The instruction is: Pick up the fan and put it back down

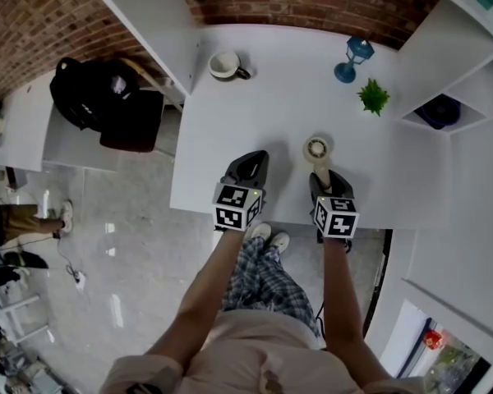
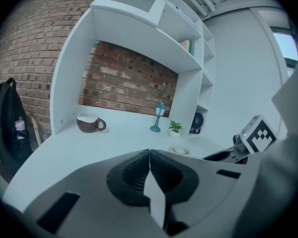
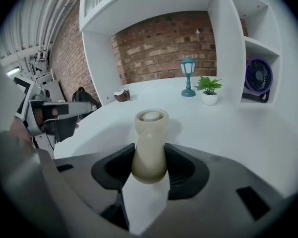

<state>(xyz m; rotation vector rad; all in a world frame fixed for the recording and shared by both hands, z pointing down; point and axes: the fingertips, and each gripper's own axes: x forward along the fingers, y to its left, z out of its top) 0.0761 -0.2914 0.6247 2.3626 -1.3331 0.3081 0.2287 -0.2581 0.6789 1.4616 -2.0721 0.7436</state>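
The left claw [image 2: 149, 152] sat pinched shut at the surface's [image 1: 271, 113] front edge, with open white room ahead. The right claw [image 3: 150, 155] clamped the stem of the cream fan [image 3: 150, 133], its round head forward, near that same edge. Far back stood one mug [image 1: 224, 65], one blue lamp [image 1: 351, 58] and one plant [image 1: 374, 97]. One purple fan [image 3: 258, 77] sat in a shelf cubby.

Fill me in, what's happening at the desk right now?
A person stands at the white desk with a gripper in each hand. The right gripper is clamped on the handle of a small cream fan, whose round head points away over the desk near its front edge. Whether it touches the surface I can't tell. The left gripper is shut and empty beside it. A mug, blue lamp and potted plant sit farther back.
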